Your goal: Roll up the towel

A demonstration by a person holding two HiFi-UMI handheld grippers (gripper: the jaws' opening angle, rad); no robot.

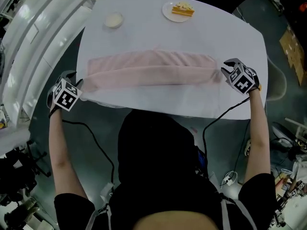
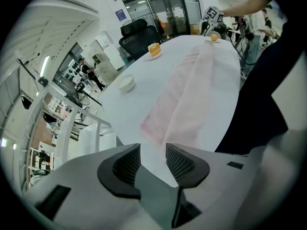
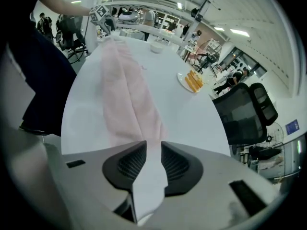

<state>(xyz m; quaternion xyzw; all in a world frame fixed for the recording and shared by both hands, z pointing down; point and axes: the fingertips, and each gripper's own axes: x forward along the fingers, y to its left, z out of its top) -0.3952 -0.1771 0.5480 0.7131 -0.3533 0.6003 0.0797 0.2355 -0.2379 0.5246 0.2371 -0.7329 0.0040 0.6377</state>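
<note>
Towel (image 1: 151,70) lies as a long pink band across the middle of the white bench (image 1: 172,32), looks folded over once. Left gripper (image 1: 79,84) and right gripper (image 1: 226,71) hover at its two ends, jaws apart and empty, probably so both ends roll evenly.

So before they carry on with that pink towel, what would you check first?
1. Left tool free: ok, jaws apart, nothing between them.
2. Right tool free: ok, jaws apart, pads not pressing the towel.
3. Towel lying as one long folded strip across the table: ok.
4. Towel rolled up: not ok, no roll has been started.
5. Small bowl and plate of food clear of the towel: ok, both sit at the table's far side.
6. Folded layers lined up at both ends: cannot tell.
</note>
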